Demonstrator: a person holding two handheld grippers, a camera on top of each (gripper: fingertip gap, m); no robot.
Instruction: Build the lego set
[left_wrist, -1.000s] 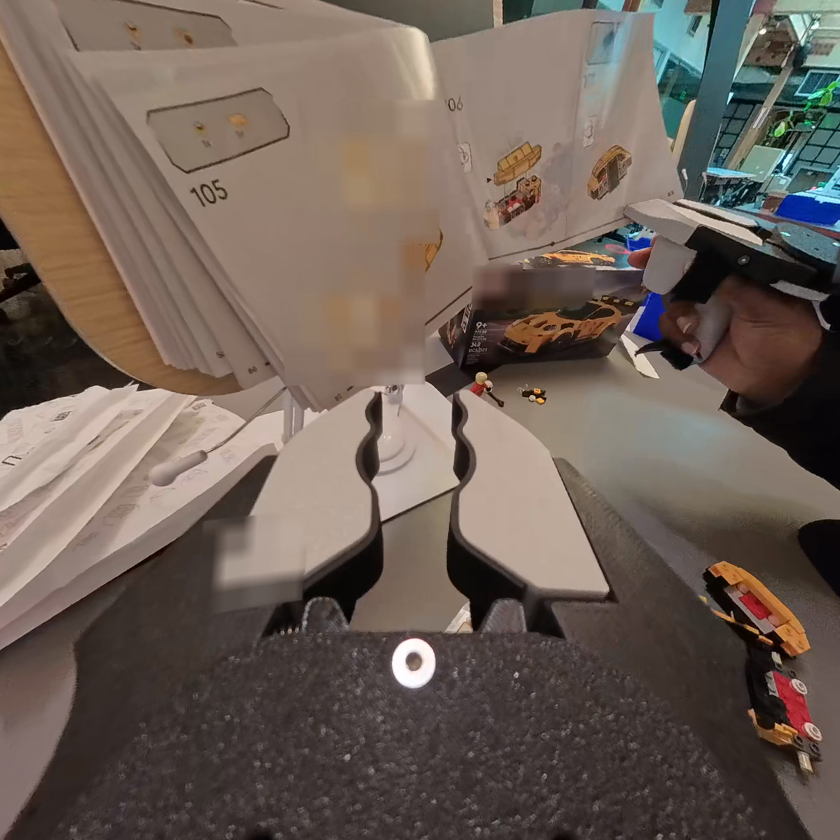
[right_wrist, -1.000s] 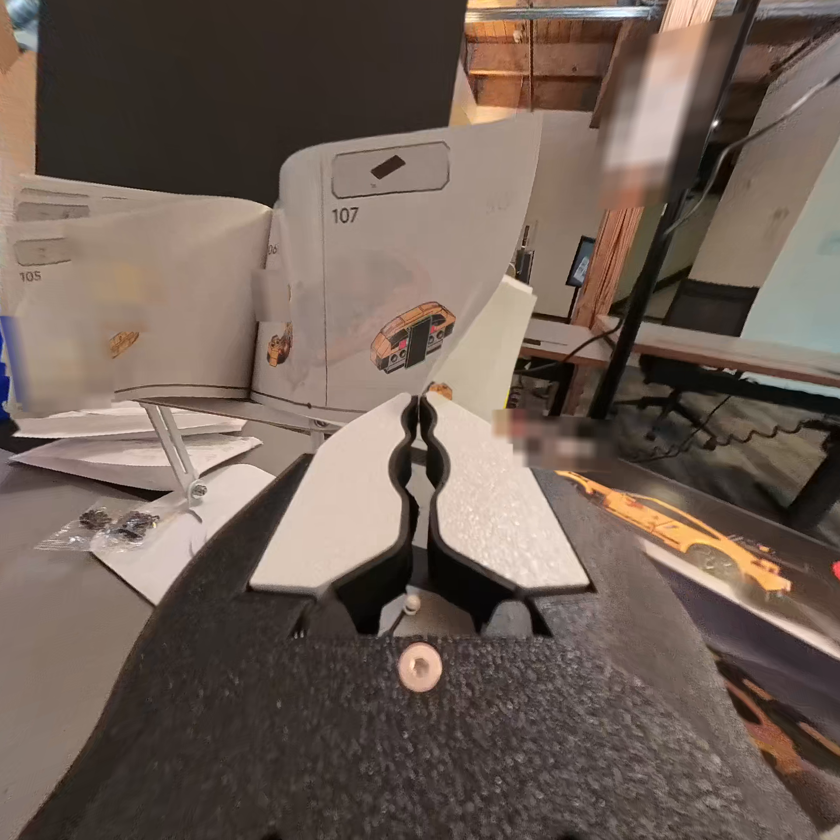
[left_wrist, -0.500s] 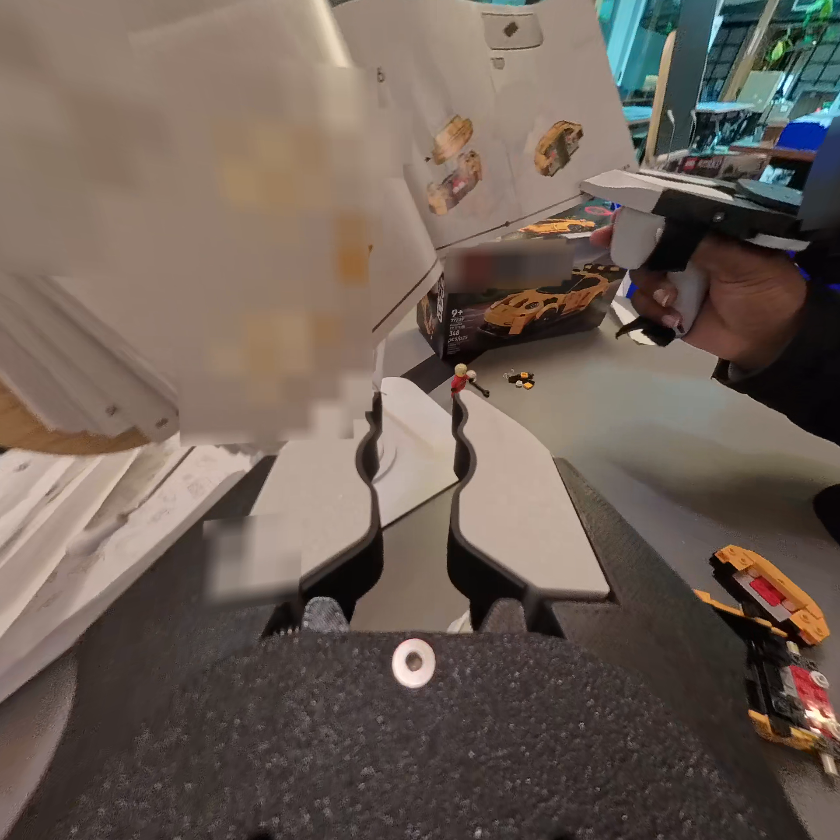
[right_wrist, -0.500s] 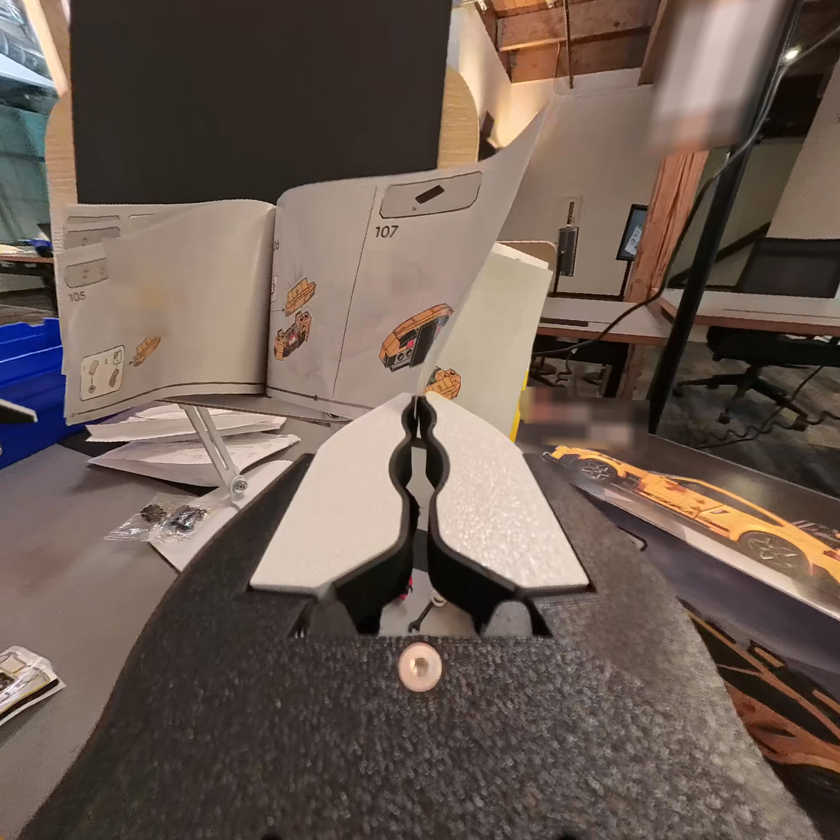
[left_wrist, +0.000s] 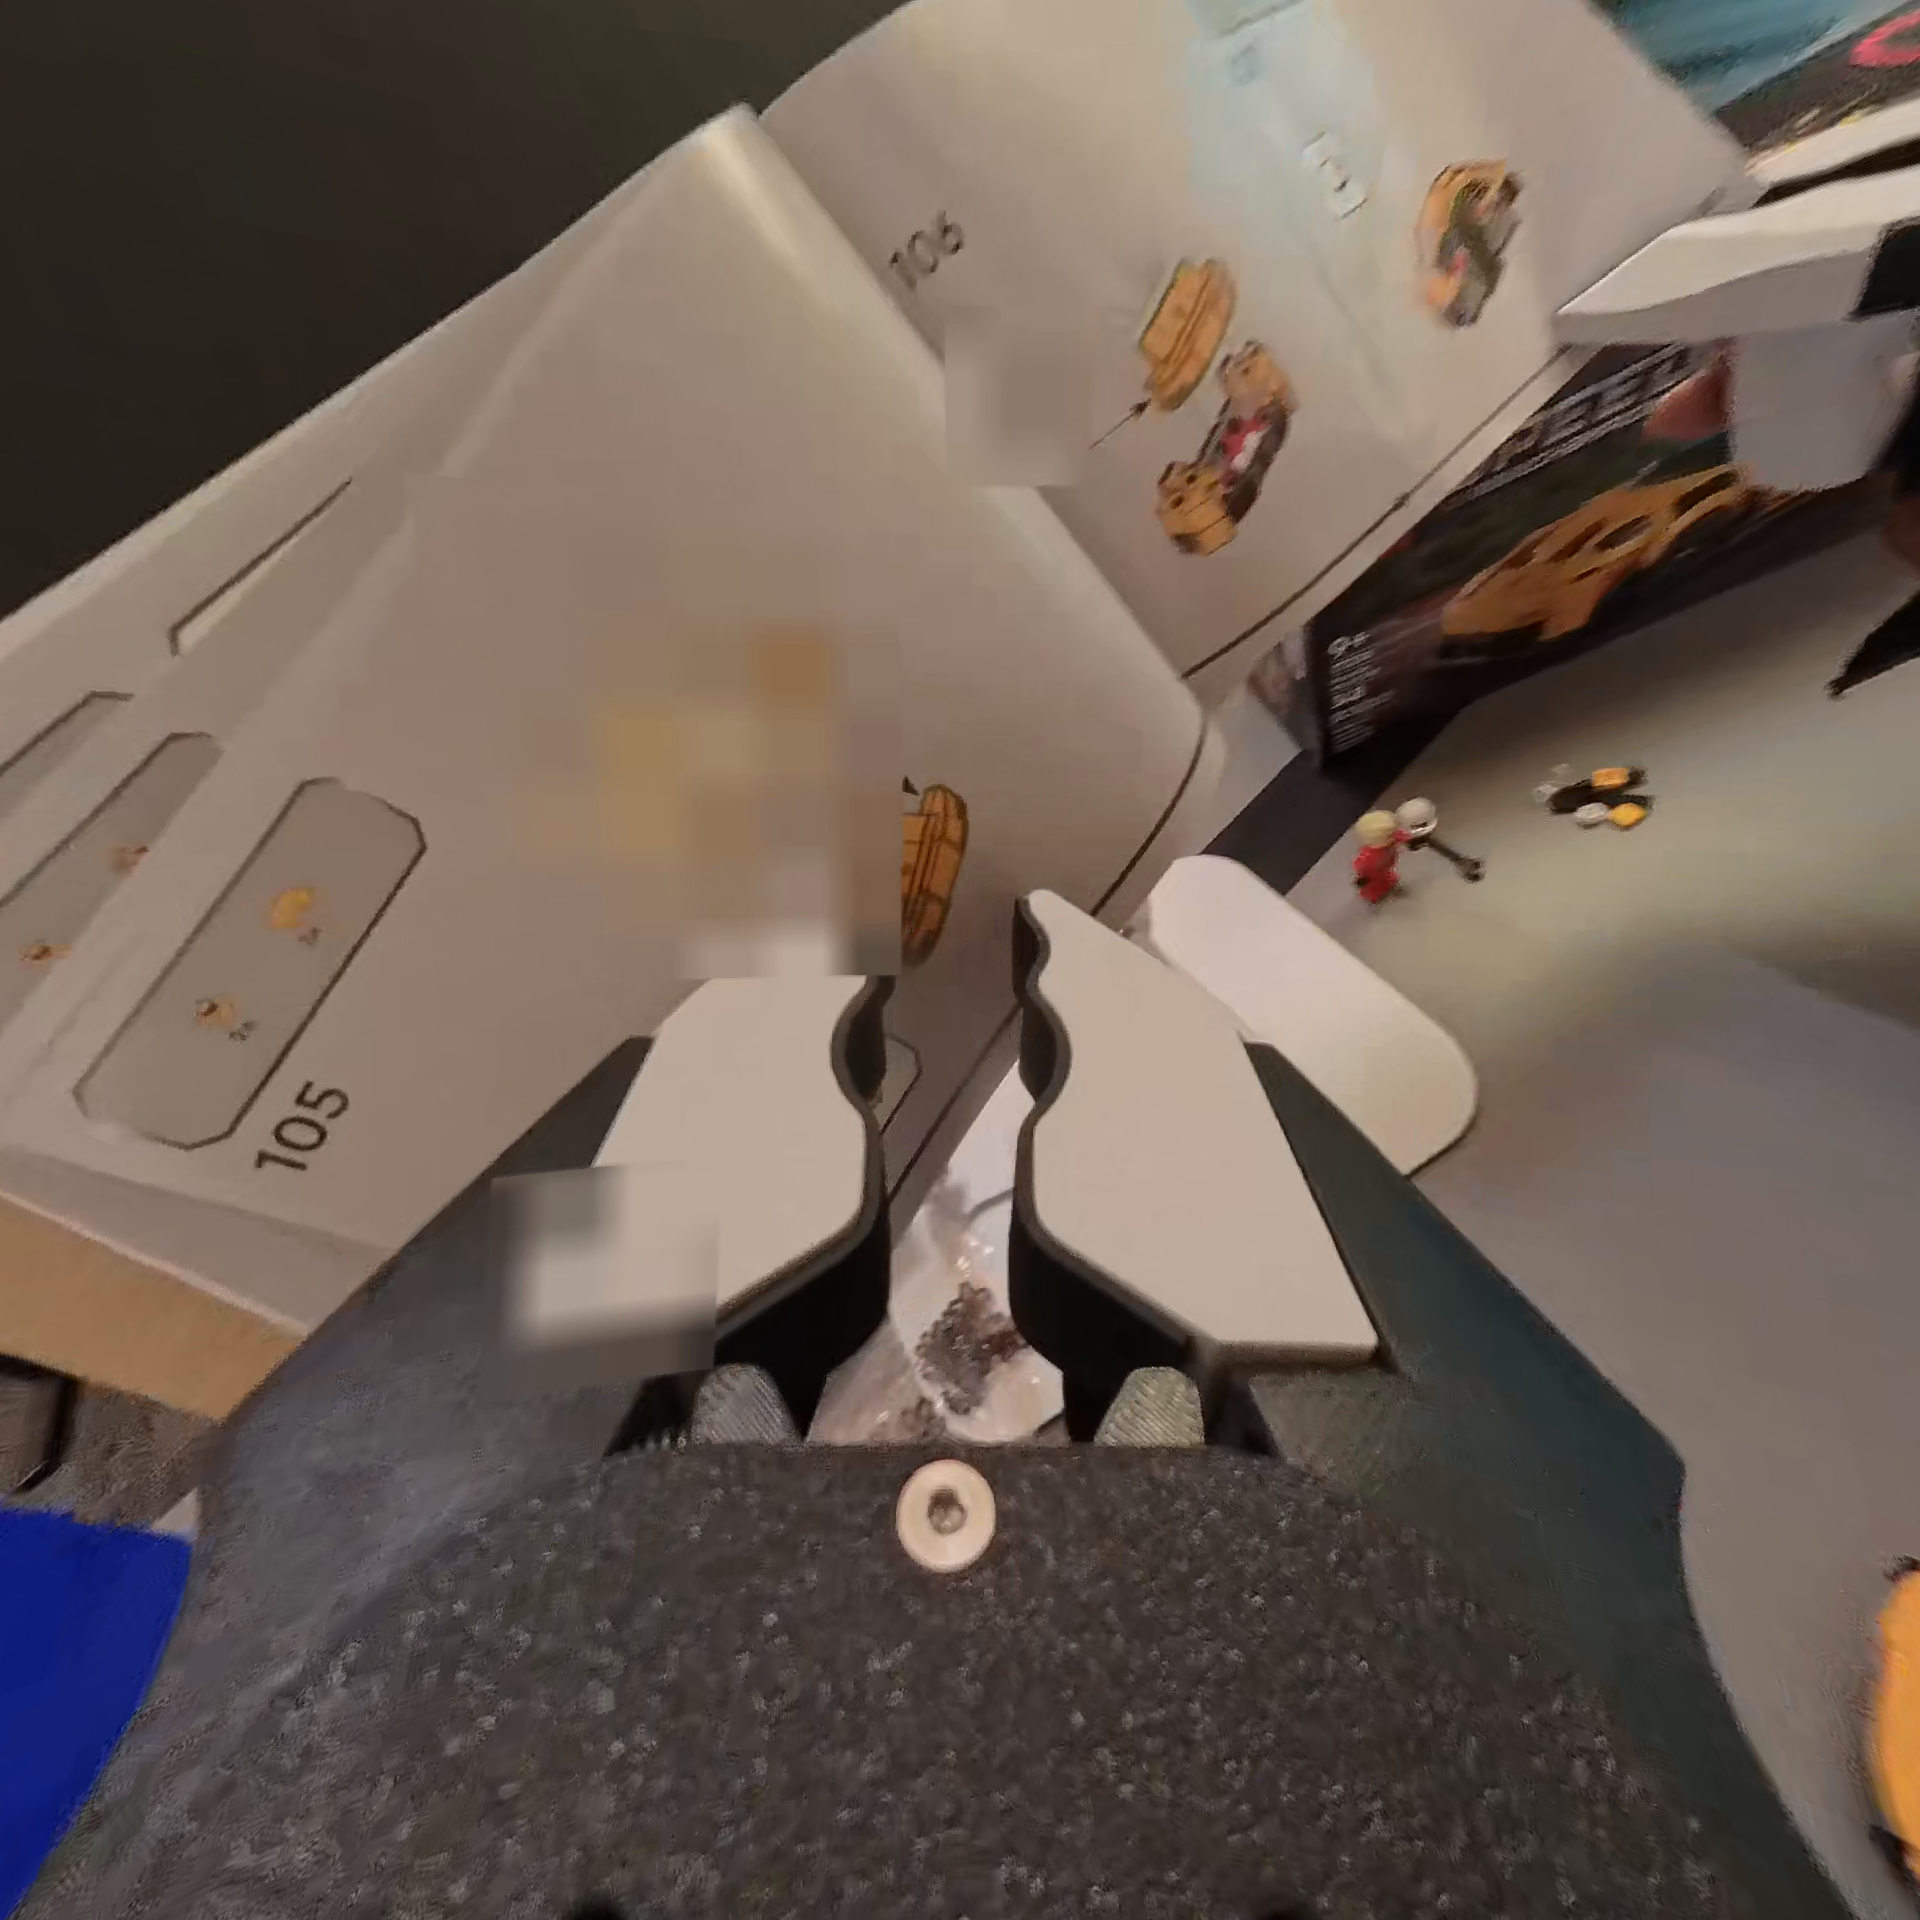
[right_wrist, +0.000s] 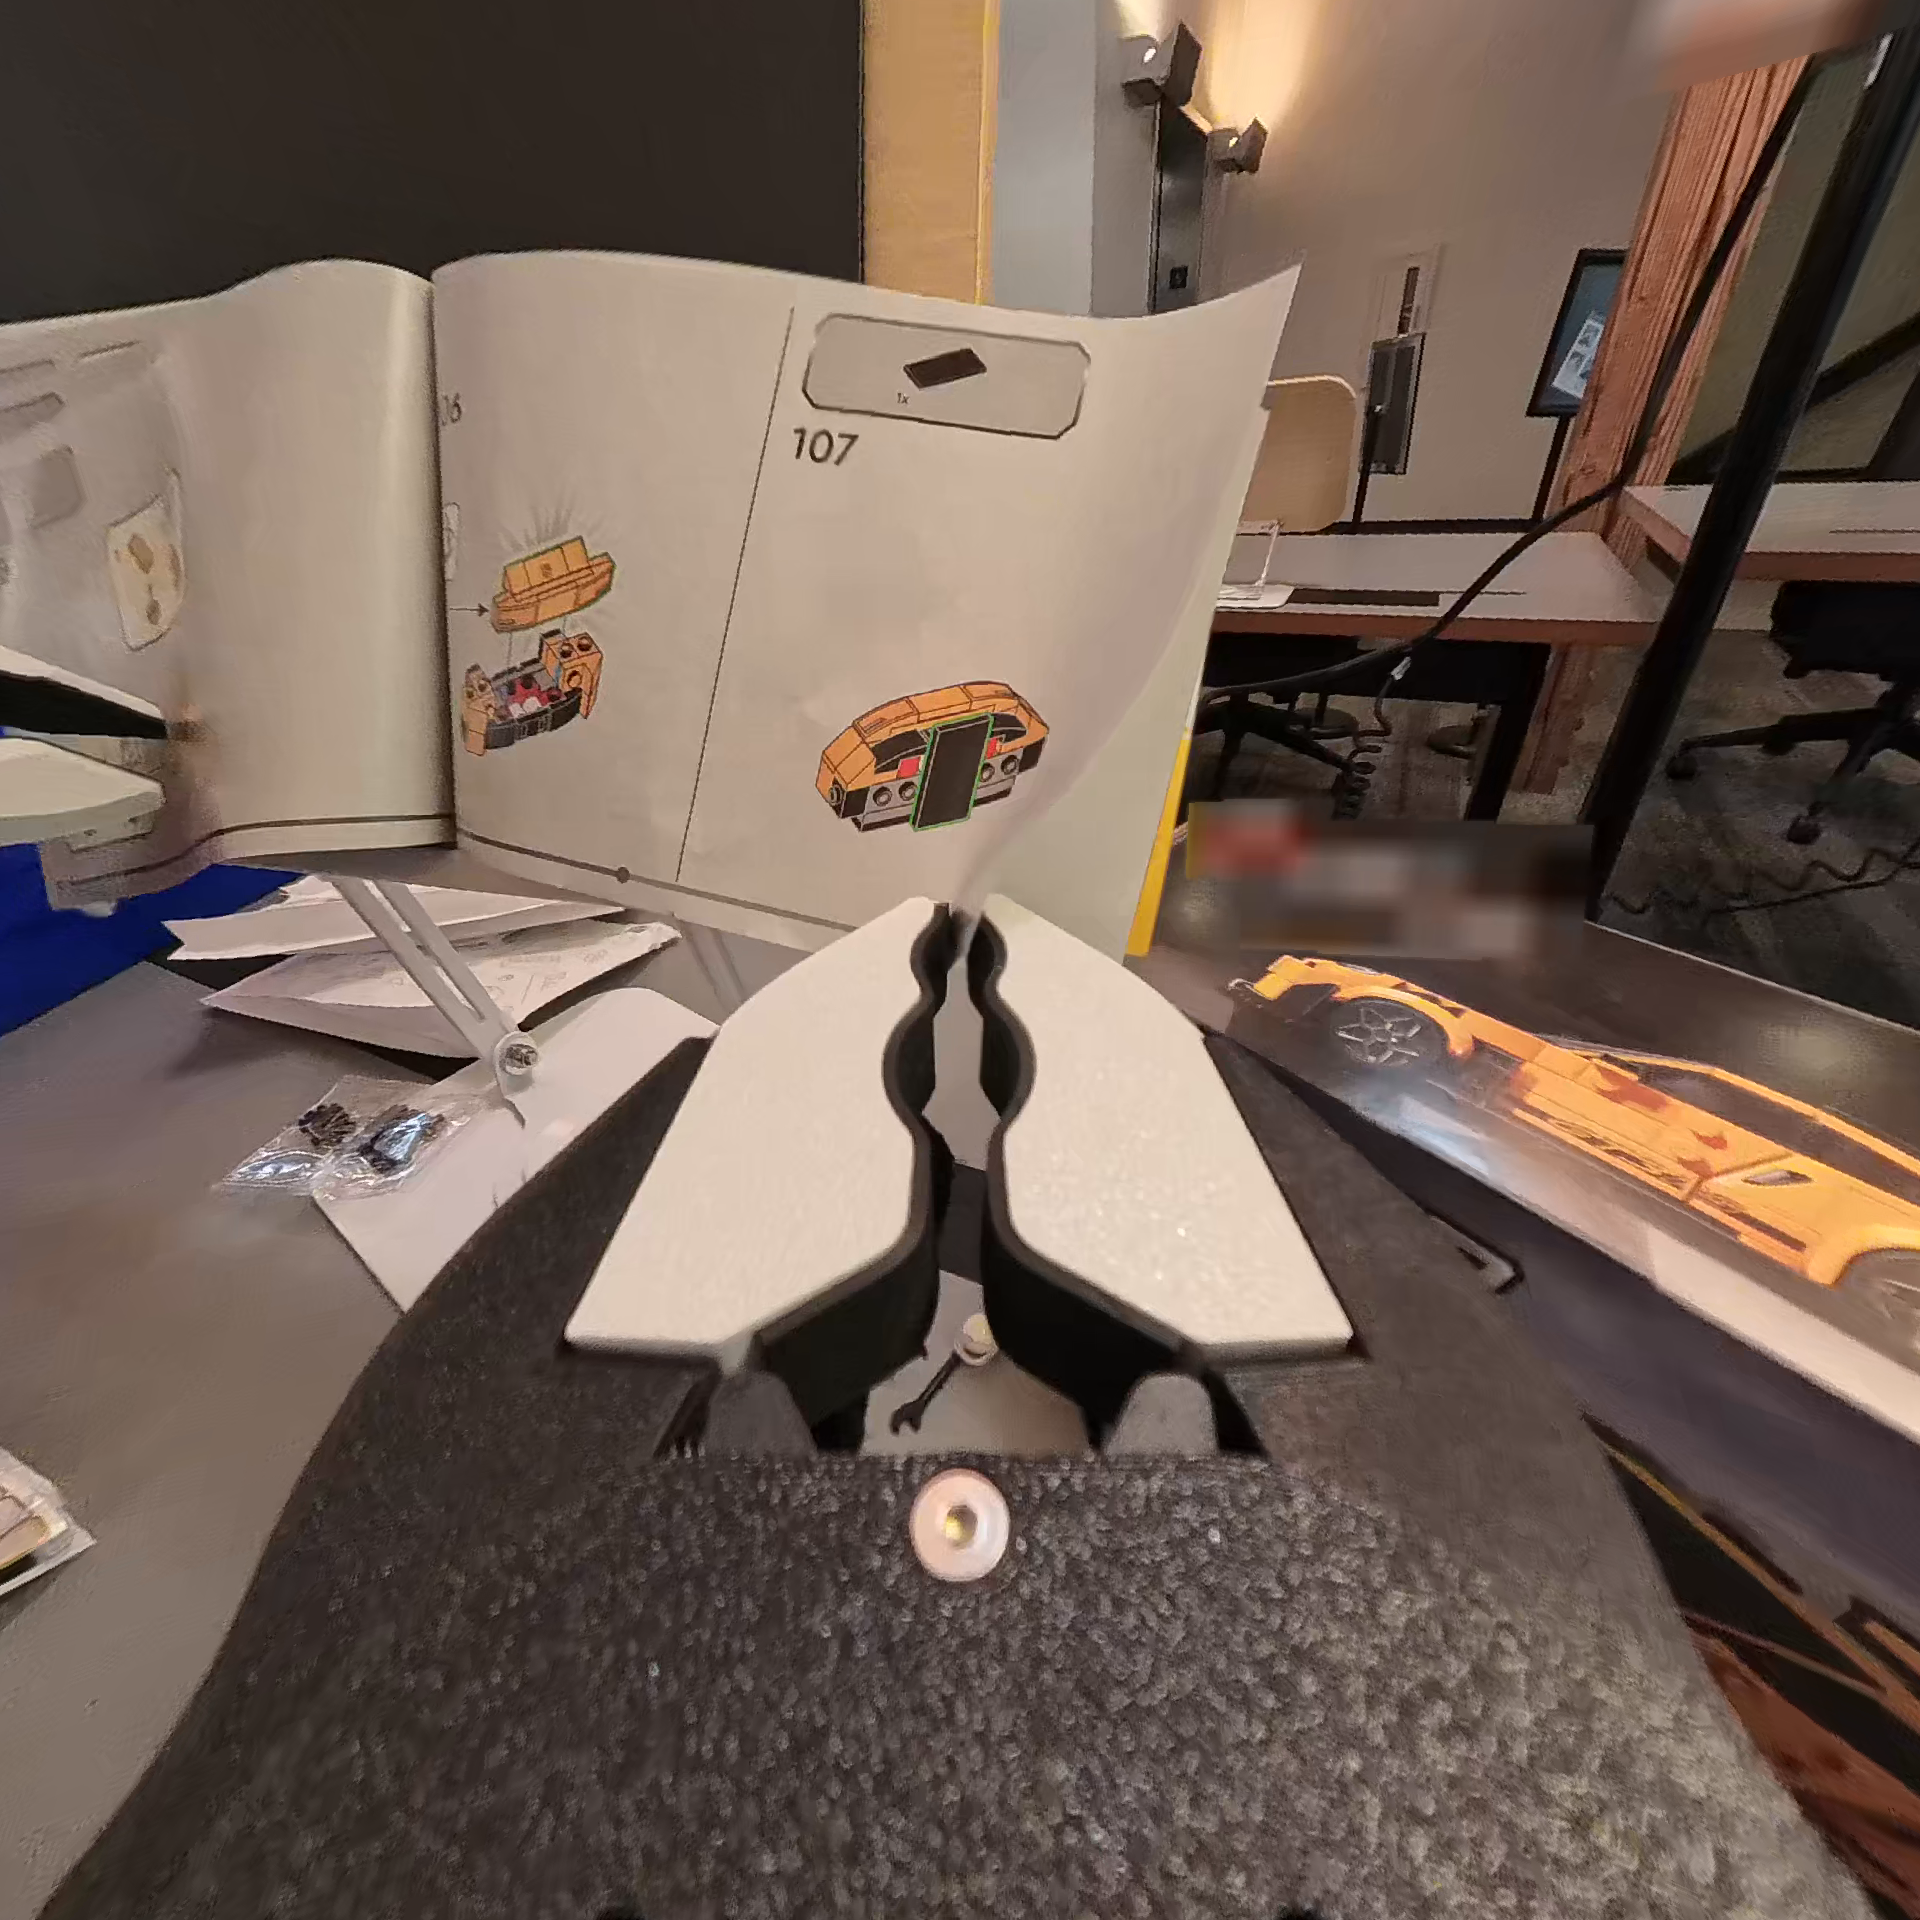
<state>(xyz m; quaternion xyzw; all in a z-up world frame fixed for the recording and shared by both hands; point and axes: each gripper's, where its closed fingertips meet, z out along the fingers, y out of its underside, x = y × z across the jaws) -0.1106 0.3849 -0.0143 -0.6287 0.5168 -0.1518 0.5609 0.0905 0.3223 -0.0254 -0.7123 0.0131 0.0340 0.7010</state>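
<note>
The open instruction booklet (left_wrist: 644, 582) stands on a white stand on the grey table. My left gripper (left_wrist: 948, 956) is open and empty, tilted, close against the lower edge of the left page, which runs across the gap between the jaws. My right gripper (right_wrist: 956, 920) is shut on the bottom corner of the booklet's right page (right_wrist: 987, 582) and holds it spread; it also shows in the left wrist view (left_wrist: 1714, 270). A partly built orange car piece (left_wrist: 1896, 1704) lies at the right edge. A red minifigure (left_wrist: 1382, 862) and small loose parts (left_wrist: 1595, 805) lie beyond.
The set's dark box with an orange car picture (right_wrist: 1558, 1122) lies right of the booklet. A clear bag of dark parts (right_wrist: 343, 1132) and paper bags (right_wrist: 416, 966) lie by the stand's white base (left_wrist: 1309, 1018). A blue bin (right_wrist: 94, 935) is at the left. One gripper's finger ends stand about 20 centimetres off the other's. To the red minifigure (left_wrist: 1382, 862): right tips about 15 centimetres, left tips about 25 centimetres. The partly built orange car piece (left_wrist: 1896, 1704) lies some 25 centimetres from my left tips, 30 centimetres from my right tips.
My left gripper has swung left, tilted and come close up to the booklet's left page. My right gripper kept its hold on the page corner and drew the page flatter to the right.
</note>
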